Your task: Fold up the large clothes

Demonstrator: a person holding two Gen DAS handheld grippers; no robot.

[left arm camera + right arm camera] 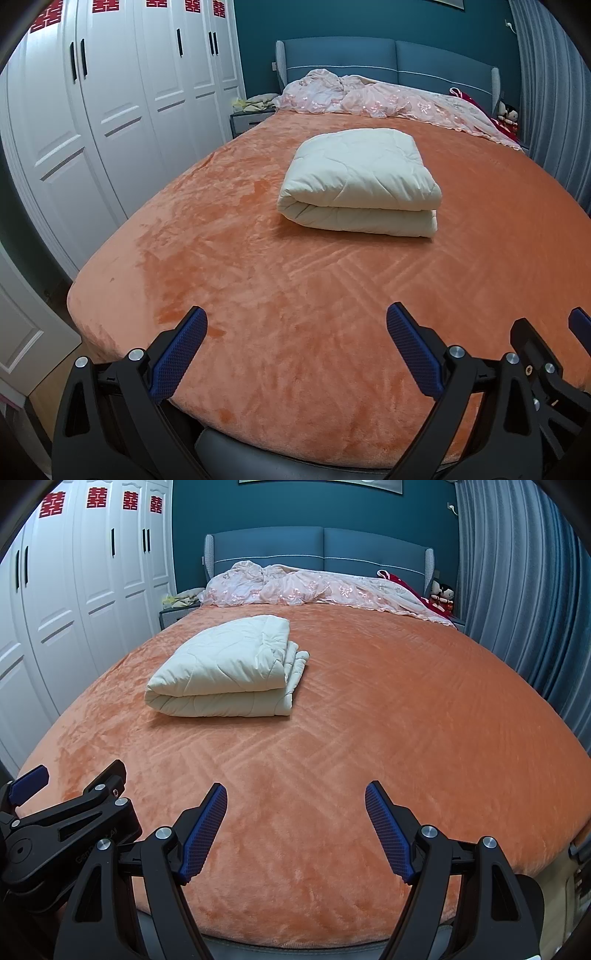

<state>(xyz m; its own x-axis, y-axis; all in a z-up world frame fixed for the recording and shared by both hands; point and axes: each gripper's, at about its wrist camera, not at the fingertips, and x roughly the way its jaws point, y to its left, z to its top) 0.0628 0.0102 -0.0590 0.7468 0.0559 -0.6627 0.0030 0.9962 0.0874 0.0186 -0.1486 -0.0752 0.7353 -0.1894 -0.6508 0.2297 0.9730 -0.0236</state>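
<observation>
A cream quilted blanket (360, 181) lies folded into a thick square bundle on the orange bedspread (258, 280). In the right wrist view it (225, 672) sits left of centre, layered edges facing right. My left gripper (297, 321) is open and empty, held over the foot of the bed, well short of the bundle. My right gripper (295, 797) is open and empty too, beside the left one. The right gripper's body shows at the right edge of the left wrist view (535, 354). The left gripper's body shows at the left of the right wrist view (66, 812).
A crumpled pink floral cover (388, 101) lies along the blue headboard (388, 61). White wardrobes (122, 96) line the left side. Grey curtains (517, 590) hang on the right. A nightstand (251, 120) with cloths stands at the head, and dolls (441, 594) sit at the far right.
</observation>
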